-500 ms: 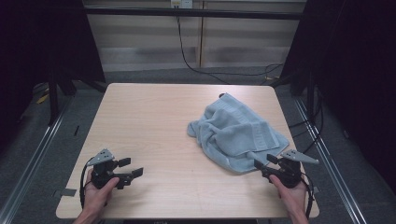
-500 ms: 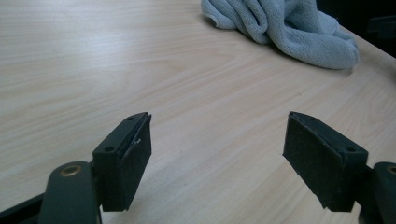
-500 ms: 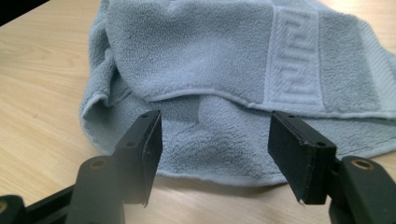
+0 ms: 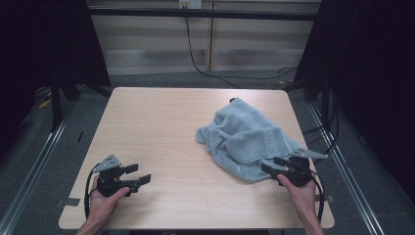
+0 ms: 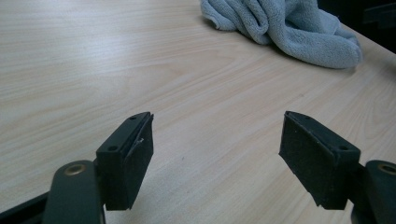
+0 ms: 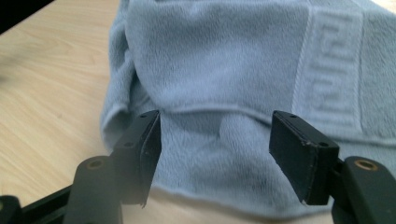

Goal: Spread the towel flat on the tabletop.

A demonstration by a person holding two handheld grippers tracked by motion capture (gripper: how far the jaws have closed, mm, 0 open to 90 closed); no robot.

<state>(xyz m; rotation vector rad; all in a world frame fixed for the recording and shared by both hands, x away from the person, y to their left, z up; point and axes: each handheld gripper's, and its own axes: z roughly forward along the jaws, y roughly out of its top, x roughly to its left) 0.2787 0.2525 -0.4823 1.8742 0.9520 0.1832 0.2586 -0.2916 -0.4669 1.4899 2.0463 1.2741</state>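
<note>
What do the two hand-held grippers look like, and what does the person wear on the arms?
Both the left hand-held gripper and the right hand-held gripper are black, with flat rectangular jaws, a grey three-cornered plate on top and a trailing black cable. The forearms show no sleeves.

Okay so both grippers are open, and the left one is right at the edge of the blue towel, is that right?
Not quite. It is the right gripper that sits at the edge of the blue towel, as the right gripper view shows. The left gripper is over bare table, well apart. Both are open.
</note>
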